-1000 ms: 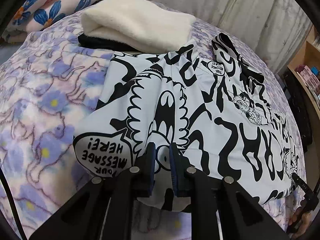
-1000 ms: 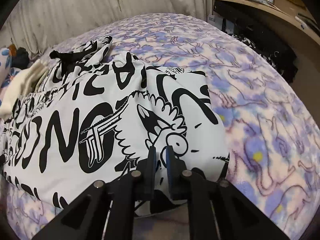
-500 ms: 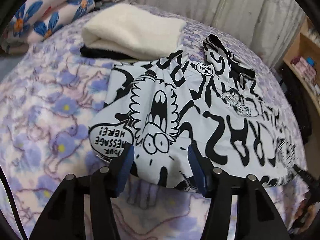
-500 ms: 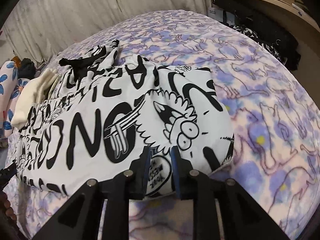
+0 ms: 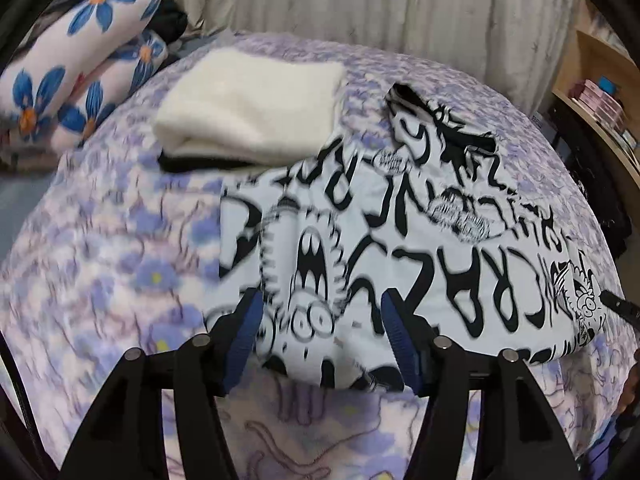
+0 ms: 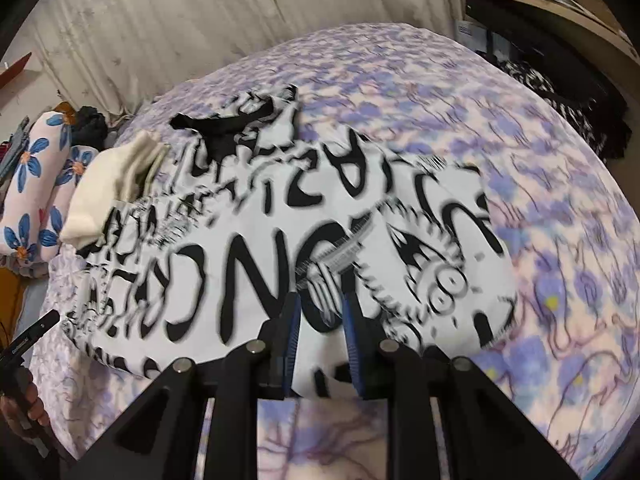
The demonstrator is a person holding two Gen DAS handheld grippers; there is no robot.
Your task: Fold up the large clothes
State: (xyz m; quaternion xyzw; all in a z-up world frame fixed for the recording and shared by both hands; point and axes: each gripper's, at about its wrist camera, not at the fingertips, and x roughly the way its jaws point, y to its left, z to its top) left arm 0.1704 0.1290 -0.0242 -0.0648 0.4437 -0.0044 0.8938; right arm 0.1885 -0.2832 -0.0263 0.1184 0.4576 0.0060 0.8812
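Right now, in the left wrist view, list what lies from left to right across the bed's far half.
Blue-flowered pillows → folded cream fleece → black-and-white graffiti-print garment → wooden shelf with boxes.

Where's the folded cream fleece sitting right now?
The cream fleece lies on the floral bedspread, upper left in the left wrist view, atop a dark garment, between the flowered pillows and the black-and-white printed garment.
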